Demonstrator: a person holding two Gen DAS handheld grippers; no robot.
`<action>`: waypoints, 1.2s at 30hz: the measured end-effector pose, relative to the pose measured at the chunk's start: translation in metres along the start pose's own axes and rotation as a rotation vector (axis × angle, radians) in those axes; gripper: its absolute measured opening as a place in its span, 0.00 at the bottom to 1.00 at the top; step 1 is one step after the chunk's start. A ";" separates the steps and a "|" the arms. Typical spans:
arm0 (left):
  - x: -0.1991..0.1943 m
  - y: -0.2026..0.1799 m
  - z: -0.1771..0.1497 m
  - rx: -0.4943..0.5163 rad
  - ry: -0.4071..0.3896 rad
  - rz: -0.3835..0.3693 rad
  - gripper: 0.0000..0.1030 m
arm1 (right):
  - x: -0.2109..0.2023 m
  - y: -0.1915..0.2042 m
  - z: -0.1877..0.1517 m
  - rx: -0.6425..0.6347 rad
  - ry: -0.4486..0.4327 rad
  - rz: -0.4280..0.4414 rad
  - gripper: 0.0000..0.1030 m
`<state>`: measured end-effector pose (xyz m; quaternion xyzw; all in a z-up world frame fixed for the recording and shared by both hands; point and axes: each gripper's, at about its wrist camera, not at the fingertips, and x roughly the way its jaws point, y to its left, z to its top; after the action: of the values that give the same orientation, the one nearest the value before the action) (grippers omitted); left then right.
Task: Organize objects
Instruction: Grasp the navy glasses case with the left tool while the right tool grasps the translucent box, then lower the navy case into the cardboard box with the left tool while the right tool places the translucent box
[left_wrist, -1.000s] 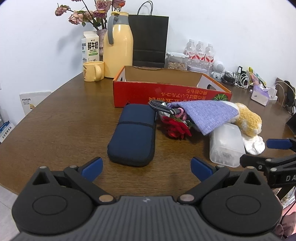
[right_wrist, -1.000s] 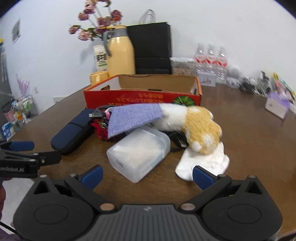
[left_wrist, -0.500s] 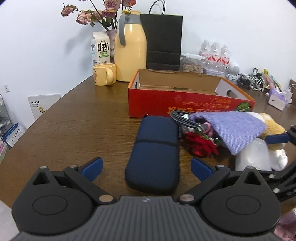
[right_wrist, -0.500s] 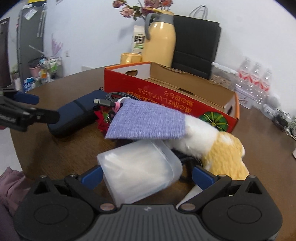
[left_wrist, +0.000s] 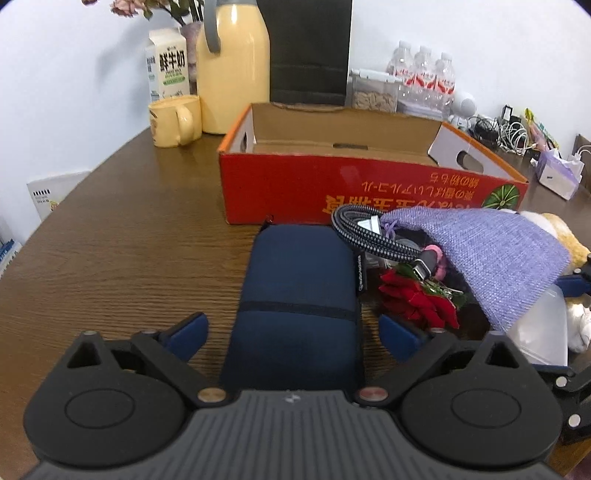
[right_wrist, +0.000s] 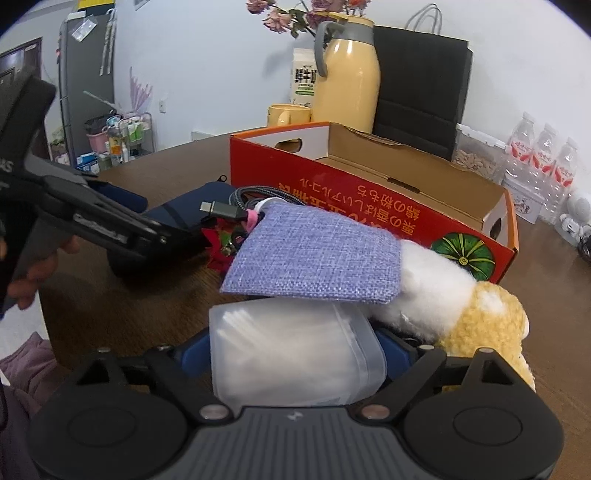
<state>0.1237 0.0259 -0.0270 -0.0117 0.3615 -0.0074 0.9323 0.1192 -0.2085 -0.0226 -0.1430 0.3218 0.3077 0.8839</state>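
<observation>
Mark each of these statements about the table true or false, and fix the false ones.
1. The red box is full of items. False: what shows of its inside is bare cardboard.
2. The navy case lies between the left tongs' fingers. True; the jaws are closing and not yet pressing on it.
3. The purple pouch lies partly over the plush toy. True.
4. The clear tub sits inside the box. False: it lies on the table, between the right tongs' fingers.
5. The mug is blue. False: it is pale yellow, like the jug beside it.
</observation>
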 end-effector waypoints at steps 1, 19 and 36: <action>0.002 0.000 -0.001 -0.007 0.011 -0.003 0.81 | 0.000 0.001 0.000 0.012 -0.003 -0.007 0.87; -0.038 0.008 -0.020 -0.039 -0.107 0.003 0.62 | -0.032 0.019 -0.022 0.119 -0.054 -0.038 0.83; -0.078 0.007 0.028 -0.022 -0.246 -0.024 0.62 | -0.077 0.018 0.008 0.114 -0.245 -0.085 0.82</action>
<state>0.0848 0.0347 0.0459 -0.0272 0.2442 -0.0132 0.9692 0.0651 -0.2264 0.0327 -0.0673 0.2220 0.2662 0.9356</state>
